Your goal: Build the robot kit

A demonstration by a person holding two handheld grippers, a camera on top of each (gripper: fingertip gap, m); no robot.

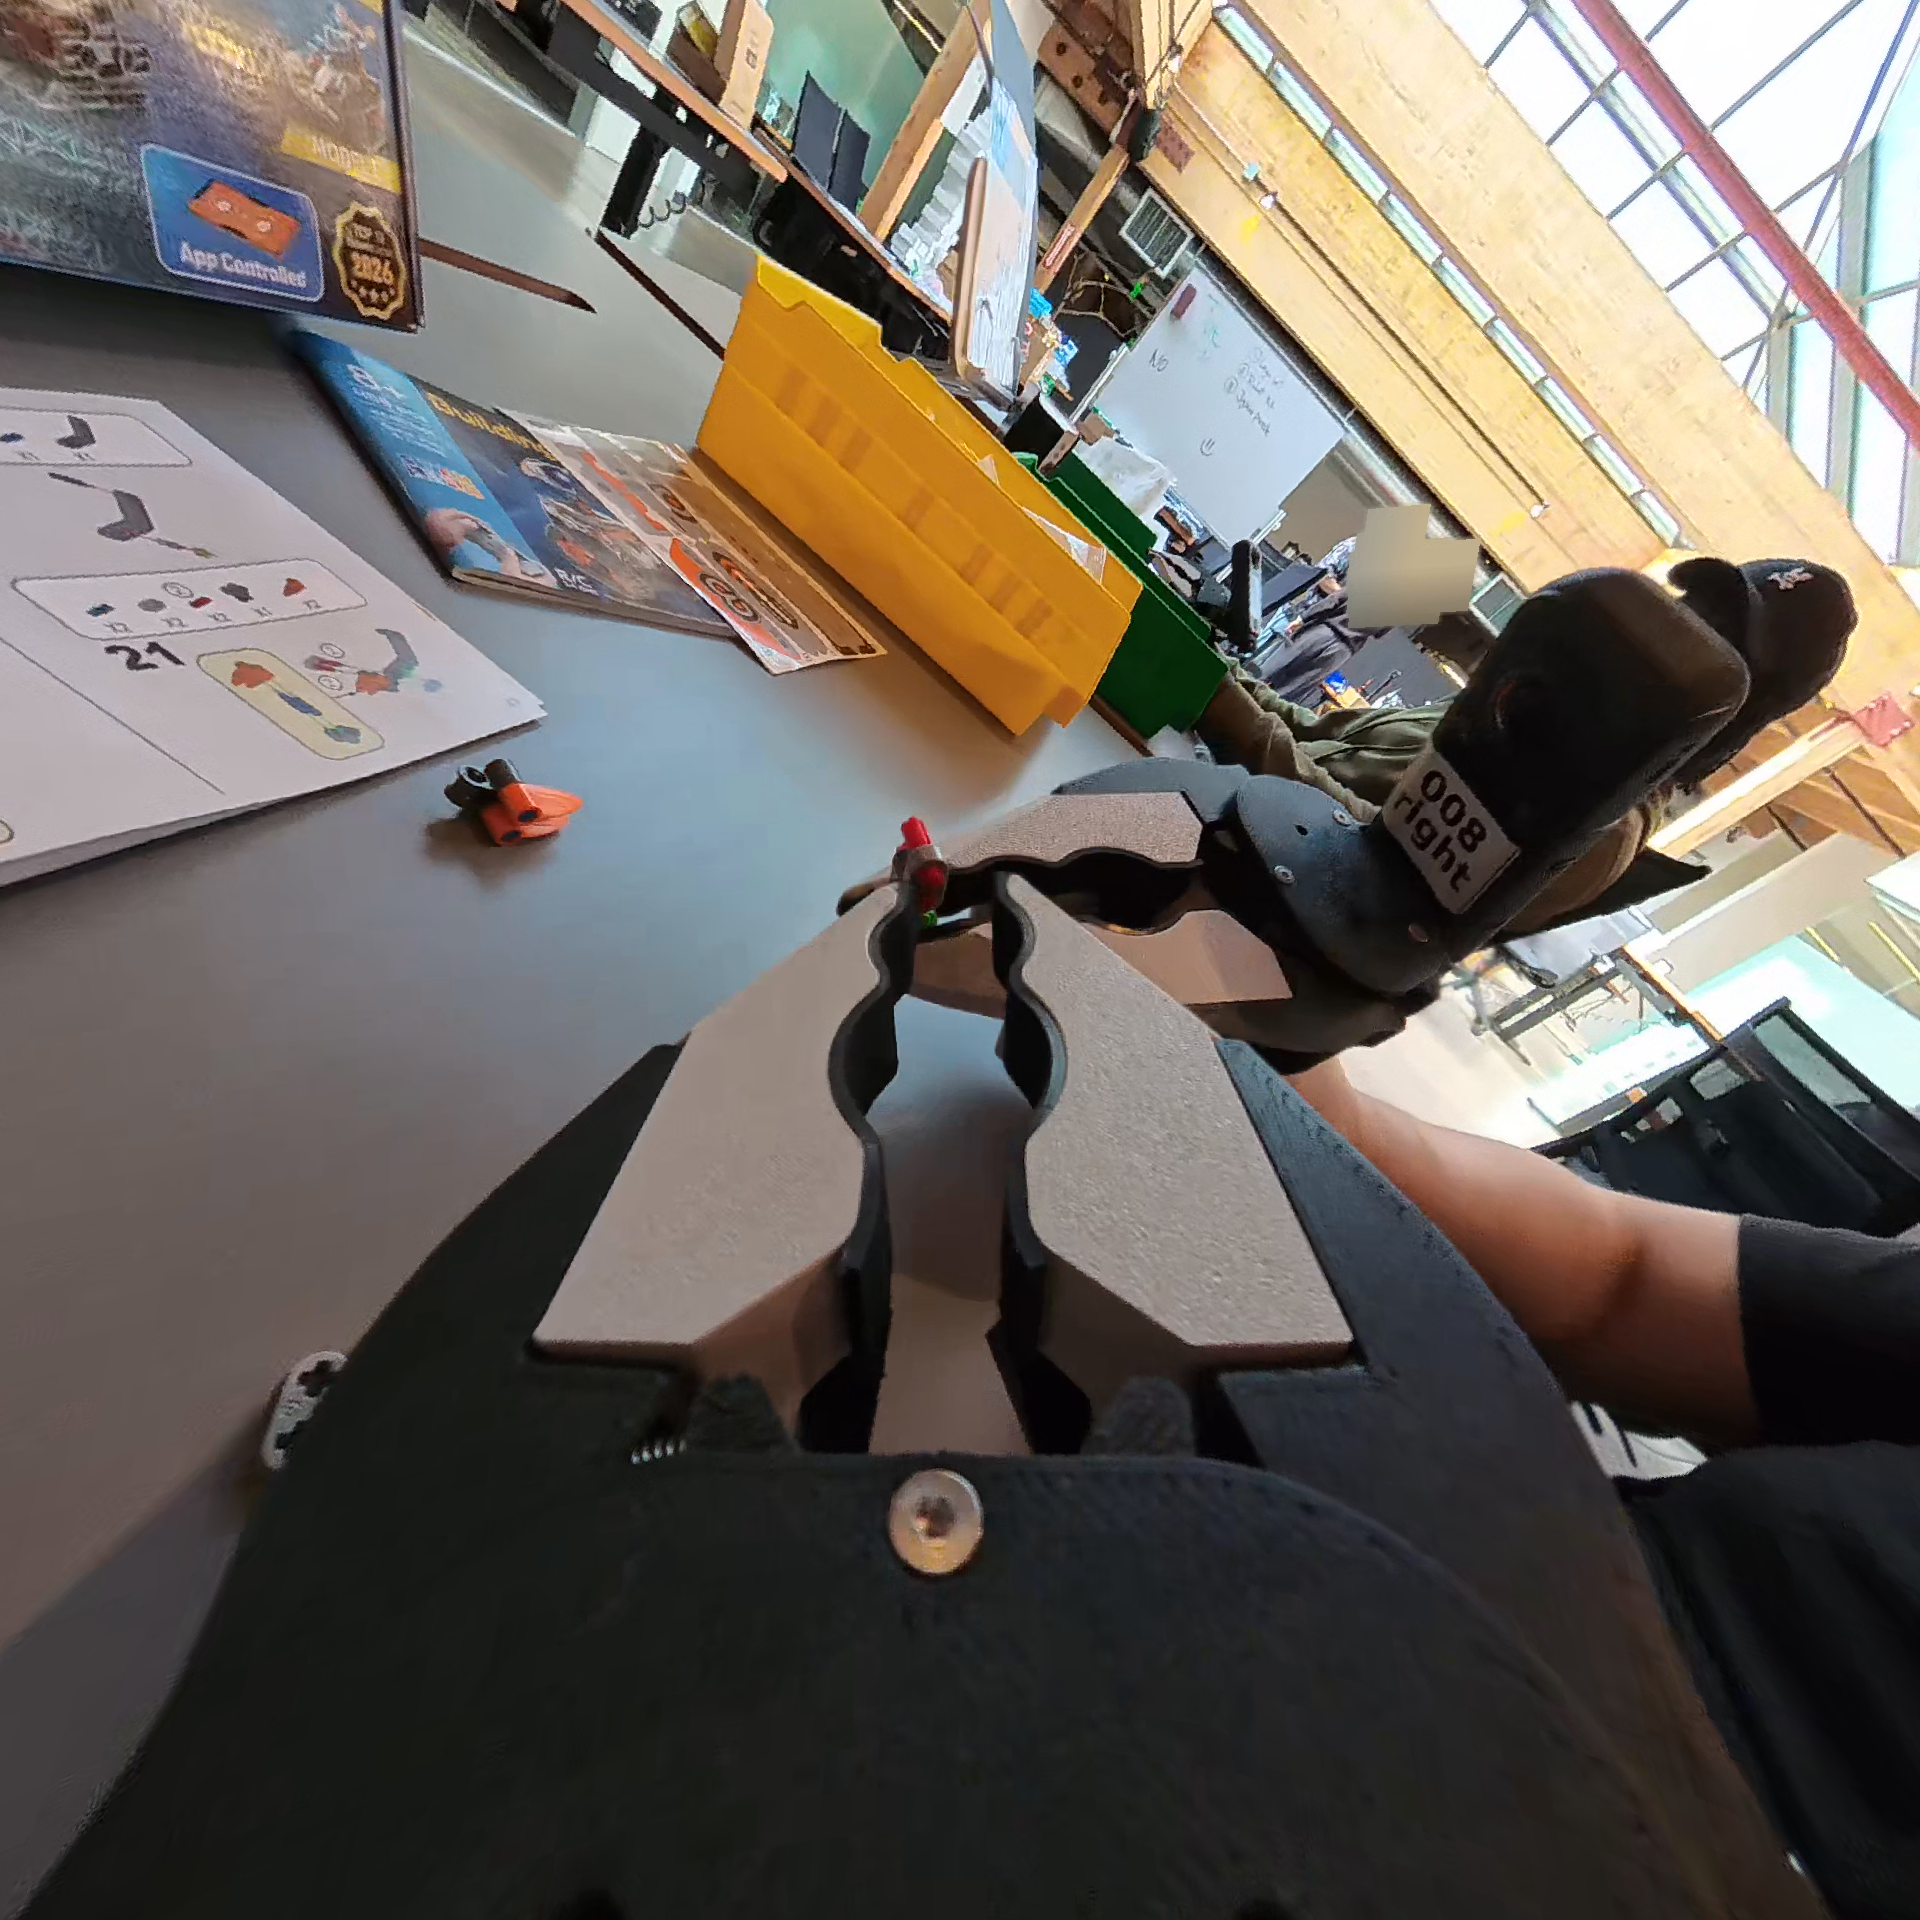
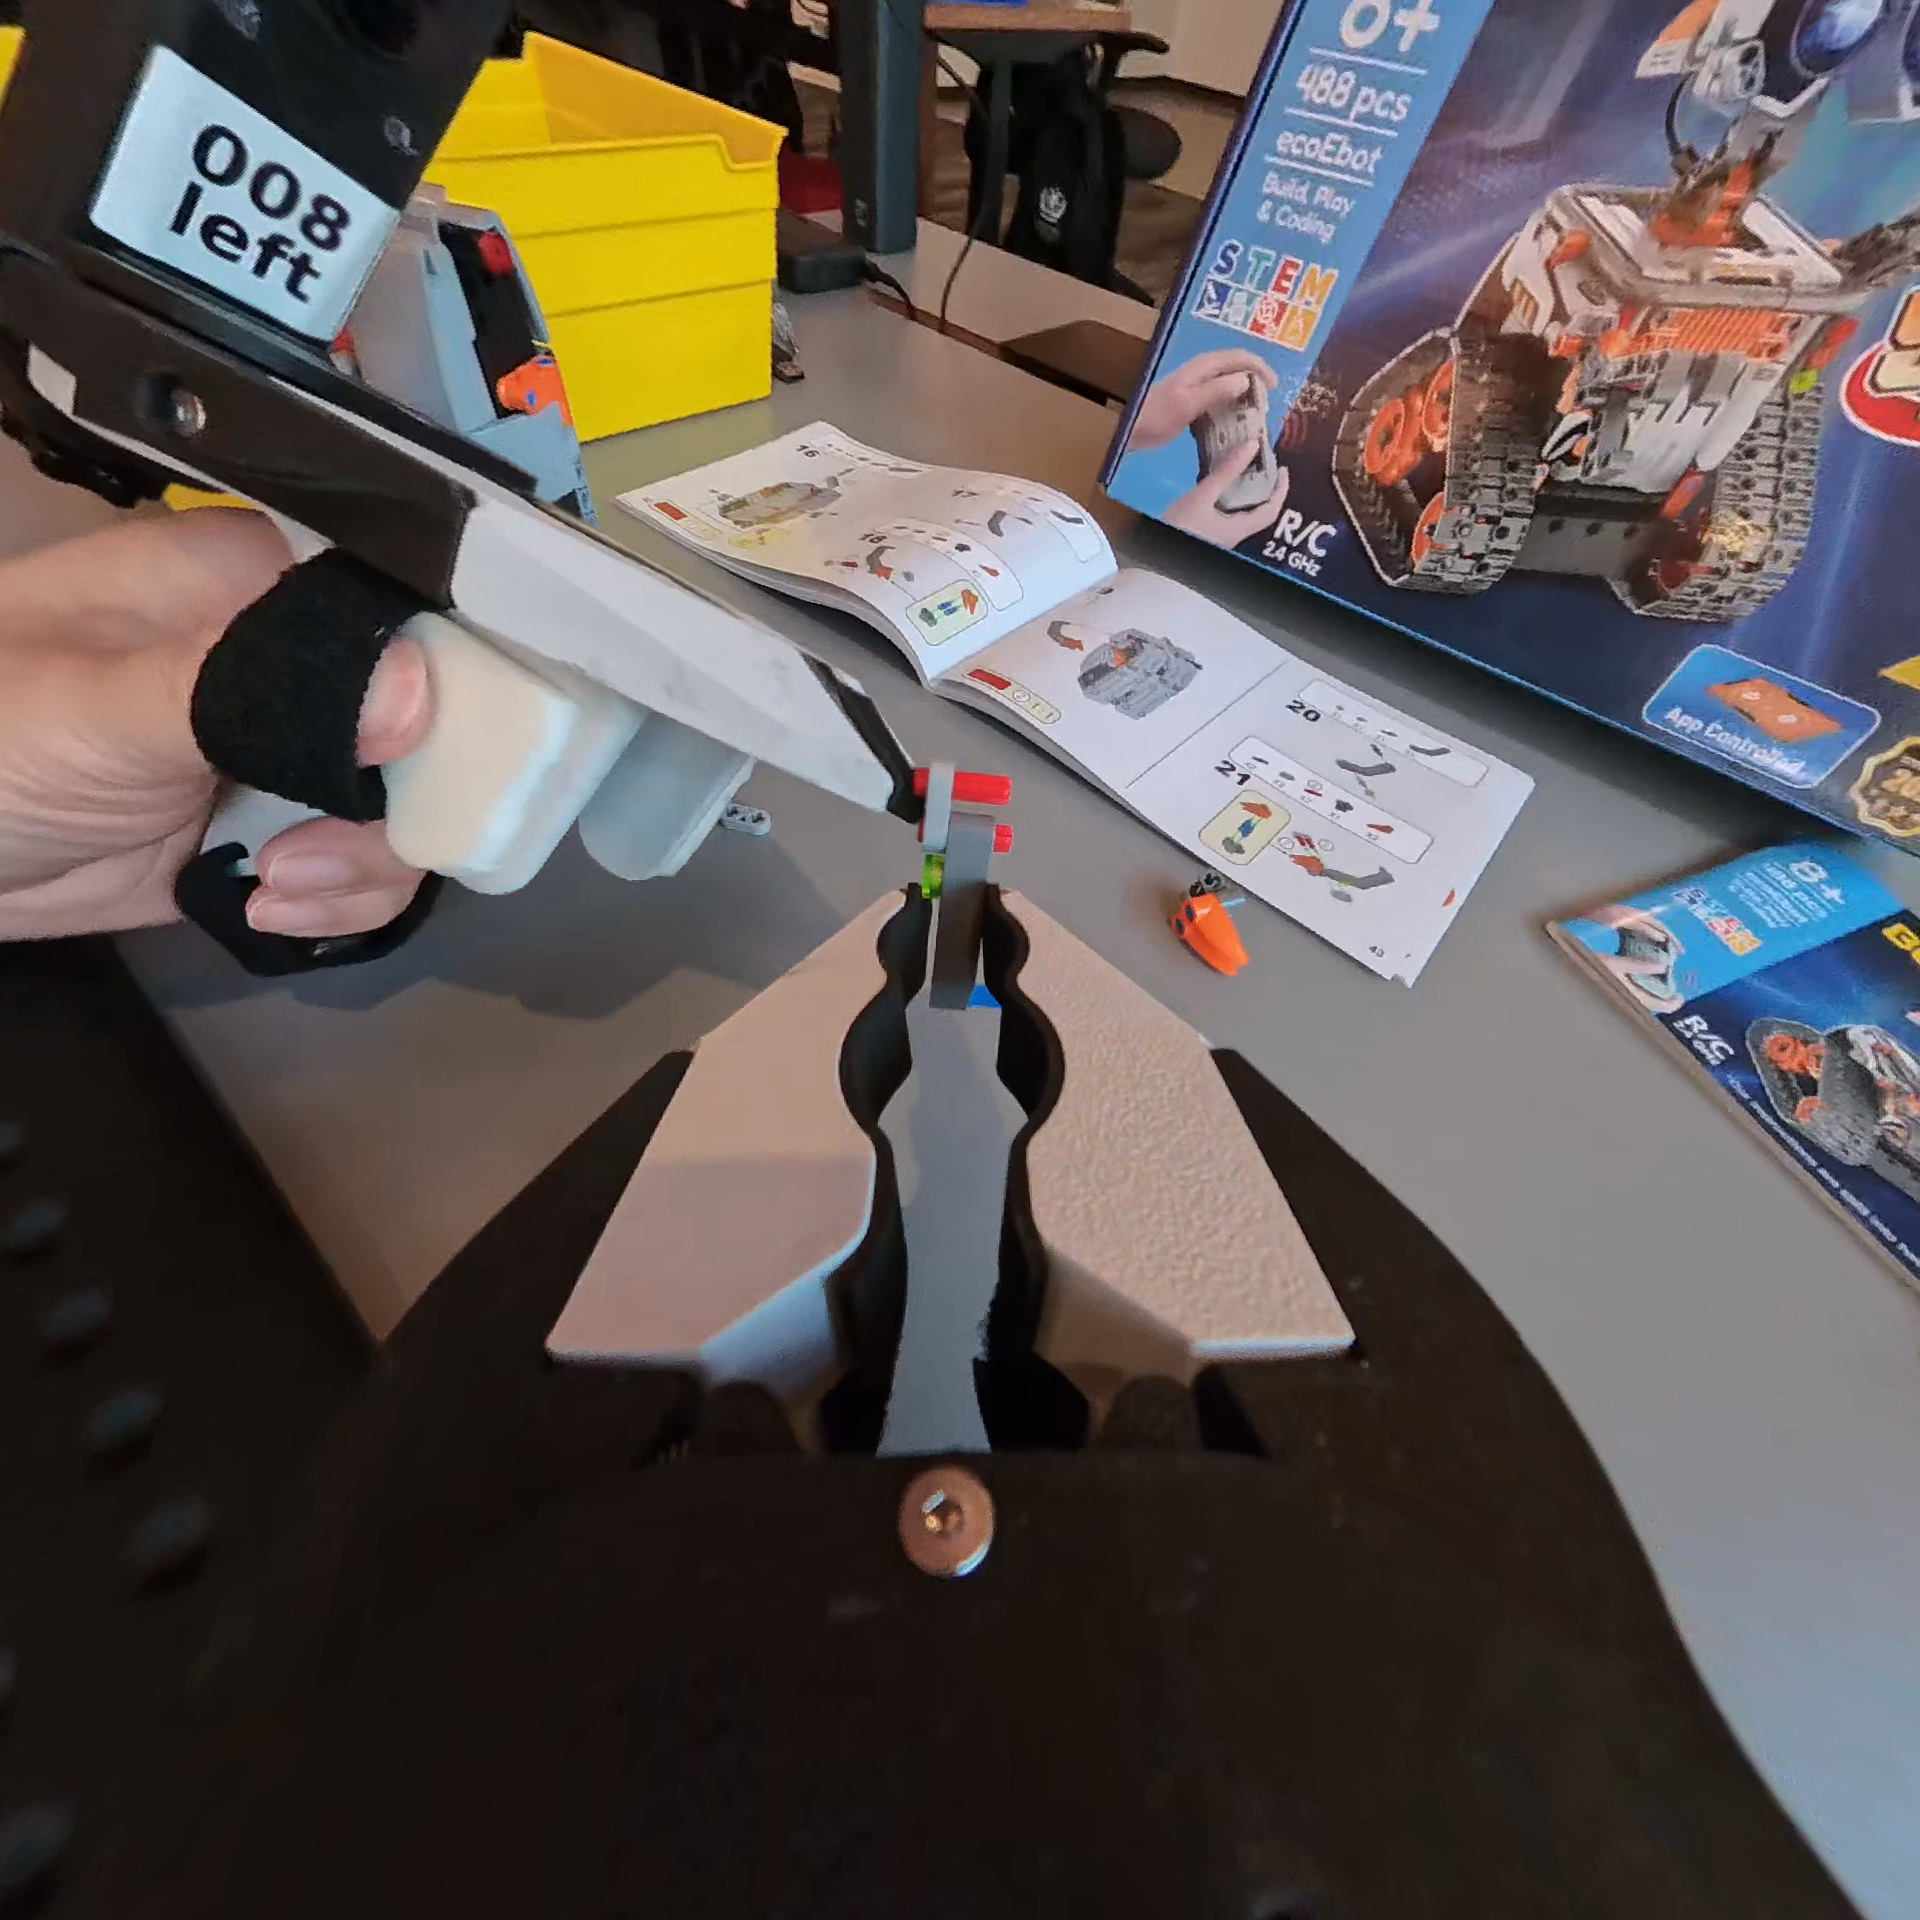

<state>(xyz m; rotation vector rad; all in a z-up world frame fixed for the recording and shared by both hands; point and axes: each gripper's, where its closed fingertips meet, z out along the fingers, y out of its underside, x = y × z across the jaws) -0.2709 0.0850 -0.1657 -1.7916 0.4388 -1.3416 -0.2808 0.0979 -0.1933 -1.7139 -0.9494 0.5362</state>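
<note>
My right gripper [image 2: 951, 914] is shut on a small grey beam [image 2: 956, 935] held upright above the grey table [image 2: 1455, 1143]. The beam carries red pins [image 2: 966, 787], a green piece [image 2: 932, 875] and a blue piece [image 2: 982, 997]. My left gripper [image 1: 951, 909] has its jaws a little apart with nothing between them. Its left fingertip [image 1: 891, 925] touches the same small assembly [image 1: 920, 868] from the side. In the right wrist view the left gripper's finger [image 2: 675, 665] reaches in from the upper left and meets the top red pin. The right gripper's fingers [image 1: 1091, 831] come in from the right.
An orange and black part [image 1: 514, 805] lies near an open instruction booklet [image 1: 156, 623]. A toy box [image 2: 1558, 364] stands behind. A second booklet [image 2: 1766, 987], a yellow bin [image 1: 914, 540], a green bin [image 1: 1143, 644], a grey partial model [image 2: 457, 343] and a loose grey piece [image 2: 748, 821] lie around. My left and right fingertips are right by each other.
</note>
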